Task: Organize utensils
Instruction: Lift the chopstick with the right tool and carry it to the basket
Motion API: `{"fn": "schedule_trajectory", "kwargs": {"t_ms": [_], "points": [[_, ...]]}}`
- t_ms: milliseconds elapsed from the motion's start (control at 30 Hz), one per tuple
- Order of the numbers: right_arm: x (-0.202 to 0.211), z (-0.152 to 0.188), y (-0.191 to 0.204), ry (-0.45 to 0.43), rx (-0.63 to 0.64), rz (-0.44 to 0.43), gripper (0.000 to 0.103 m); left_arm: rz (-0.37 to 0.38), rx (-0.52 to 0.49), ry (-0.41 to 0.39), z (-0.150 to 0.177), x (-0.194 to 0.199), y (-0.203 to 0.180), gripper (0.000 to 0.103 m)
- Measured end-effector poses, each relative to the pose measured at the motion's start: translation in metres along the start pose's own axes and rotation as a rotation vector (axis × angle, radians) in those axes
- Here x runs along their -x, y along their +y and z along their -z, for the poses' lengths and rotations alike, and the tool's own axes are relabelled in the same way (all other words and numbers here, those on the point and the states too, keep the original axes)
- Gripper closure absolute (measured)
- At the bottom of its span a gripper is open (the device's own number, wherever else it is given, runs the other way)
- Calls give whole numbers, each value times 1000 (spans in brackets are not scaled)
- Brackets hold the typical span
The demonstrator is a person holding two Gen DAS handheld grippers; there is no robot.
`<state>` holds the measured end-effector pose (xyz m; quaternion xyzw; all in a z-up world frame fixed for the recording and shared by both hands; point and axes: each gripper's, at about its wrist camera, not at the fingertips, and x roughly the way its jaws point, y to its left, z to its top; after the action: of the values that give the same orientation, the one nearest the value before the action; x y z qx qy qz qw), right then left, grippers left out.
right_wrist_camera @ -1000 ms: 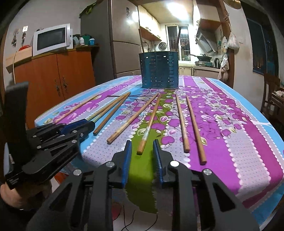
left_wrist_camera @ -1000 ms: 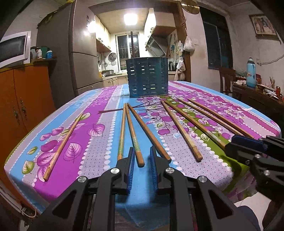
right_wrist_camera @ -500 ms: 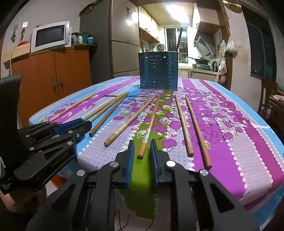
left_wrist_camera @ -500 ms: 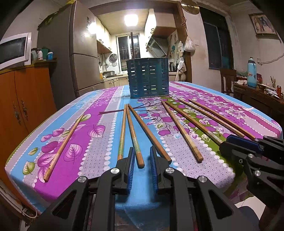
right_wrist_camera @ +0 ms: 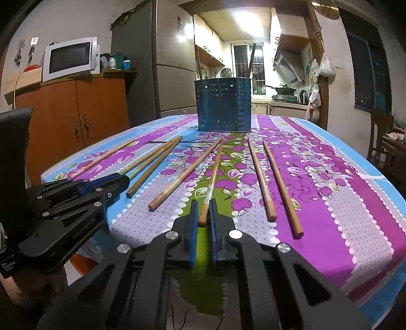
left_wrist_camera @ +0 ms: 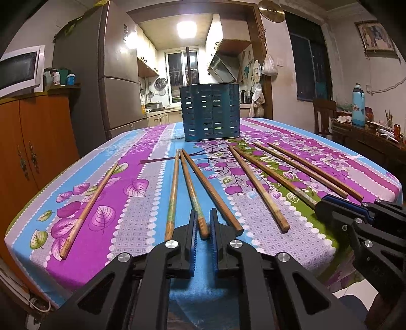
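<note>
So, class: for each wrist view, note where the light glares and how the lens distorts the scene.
Left wrist view: the ceiling light blows out white, glare streaks the fridge, and the table edge bows. Right wrist view: the same light flares, the fridge leans, corners go dark; the chopsticks stay sharp.

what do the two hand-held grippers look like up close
Both match: the left hand-held gripper and right hand-held gripper have matte black angular frames with triangular cut-outs, round silver bolts, and two flat fingers lined with ridged blue pads. Small pale lettering, unreadable, marks the left one's side.
</note>
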<state>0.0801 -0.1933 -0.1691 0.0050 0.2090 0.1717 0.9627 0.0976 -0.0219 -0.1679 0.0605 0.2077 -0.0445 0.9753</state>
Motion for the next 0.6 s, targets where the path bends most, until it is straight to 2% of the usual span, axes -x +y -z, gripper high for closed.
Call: {"fn": "schedule_trajectory", "kwargs": {"t_ms": [233,333,600], "points": [[10,-5,-3,-33,-11,1,97,11,11,-15,-4,4,4,94],[22,-15,-2,-67,6,4,98,12,-1,-62,-12,17,4,95],[58,-66,-2,-204,103,12,98,13,-35,-223,-51,56,4,95]]}}
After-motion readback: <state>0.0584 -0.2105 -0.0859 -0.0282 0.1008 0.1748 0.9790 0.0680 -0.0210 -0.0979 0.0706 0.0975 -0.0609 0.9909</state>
